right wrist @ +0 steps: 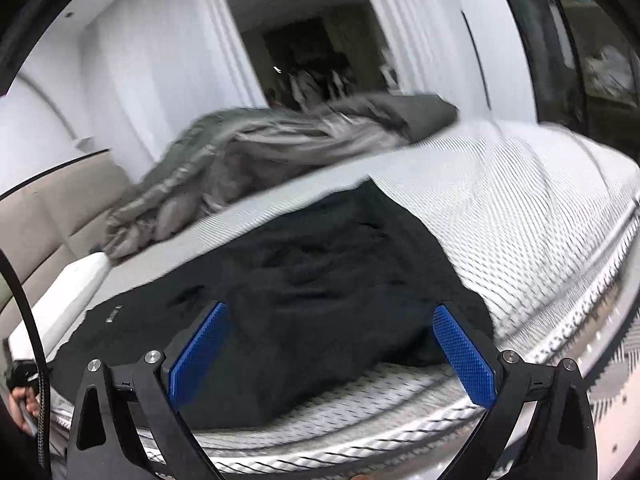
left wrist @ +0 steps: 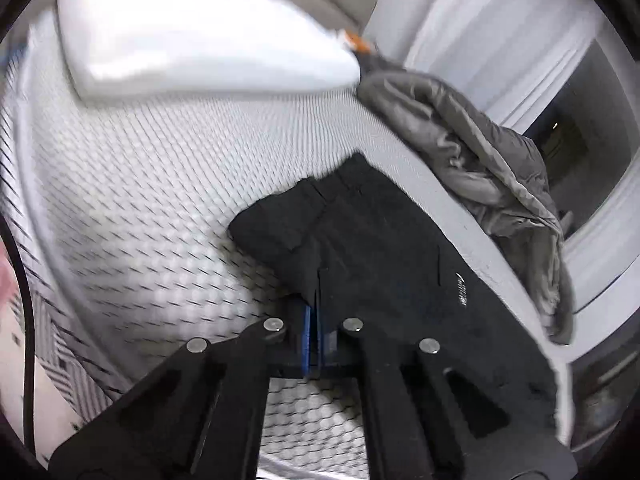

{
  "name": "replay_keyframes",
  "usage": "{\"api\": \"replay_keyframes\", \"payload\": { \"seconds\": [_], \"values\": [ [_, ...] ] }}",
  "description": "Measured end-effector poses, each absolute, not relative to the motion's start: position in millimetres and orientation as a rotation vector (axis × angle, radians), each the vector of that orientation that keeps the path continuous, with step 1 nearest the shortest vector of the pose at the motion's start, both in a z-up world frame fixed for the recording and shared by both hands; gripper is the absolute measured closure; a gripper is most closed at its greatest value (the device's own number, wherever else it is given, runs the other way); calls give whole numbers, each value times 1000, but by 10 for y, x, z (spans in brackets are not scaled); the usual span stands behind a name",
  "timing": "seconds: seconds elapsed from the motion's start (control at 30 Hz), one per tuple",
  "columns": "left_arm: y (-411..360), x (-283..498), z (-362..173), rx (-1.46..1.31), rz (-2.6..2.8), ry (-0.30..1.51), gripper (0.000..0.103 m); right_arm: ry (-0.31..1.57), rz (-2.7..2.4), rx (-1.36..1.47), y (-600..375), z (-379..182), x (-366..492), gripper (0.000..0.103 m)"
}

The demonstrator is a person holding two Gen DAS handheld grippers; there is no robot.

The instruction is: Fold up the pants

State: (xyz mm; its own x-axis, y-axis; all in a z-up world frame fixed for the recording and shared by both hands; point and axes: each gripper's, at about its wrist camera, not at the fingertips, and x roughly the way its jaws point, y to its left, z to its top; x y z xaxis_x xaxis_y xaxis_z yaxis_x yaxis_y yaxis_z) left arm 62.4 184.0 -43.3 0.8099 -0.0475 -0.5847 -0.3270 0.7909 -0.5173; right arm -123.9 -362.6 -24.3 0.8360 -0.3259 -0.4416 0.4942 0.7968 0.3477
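Note:
The black pants (left wrist: 384, 240) lie on a white quilted mattress (left wrist: 152, 184), partly folded, with a small white logo near one edge. My left gripper (left wrist: 316, 312) is shut on the near edge of the pants, its blue pads pressed together around the cloth. In the right wrist view the pants (right wrist: 320, 280) spread across the bed in front of my right gripper (right wrist: 332, 344). It is open, its blue pads (right wrist: 200, 356) wide apart just above the near edge of the pants, holding nothing.
A crumpled grey blanket (left wrist: 492, 172) lies at the far side of the bed, also seen in the right wrist view (right wrist: 248, 152). A white pillow (left wrist: 192, 36) sits at the head. White curtains (right wrist: 160, 60) and a dark doorway stand behind the bed.

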Motion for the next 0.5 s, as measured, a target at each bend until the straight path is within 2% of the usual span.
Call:
{"api": "replay_keyframes", "payload": {
  "seconds": [0.07,0.13,0.27,0.4,0.5],
  "values": [
    [1812,546,-391,-602,202,595,103,449,-484,570,-3833,-381,-1257,0],
    [1796,525,-368,-585,201,608,103,460,-471,711,-4017,-520,-1351,0],
    [1818,567,-381,-612,178,620,103,484,-432,811,-4153,-677,-1378,0],
    [1829,545,-408,-624,179,628,103,480,-311,1029,-4295,-914,-1322,8],
    [1832,583,-442,-633,168,632,103,435,-278,1109,-4429,-889,-1230,8]
  ]
}}
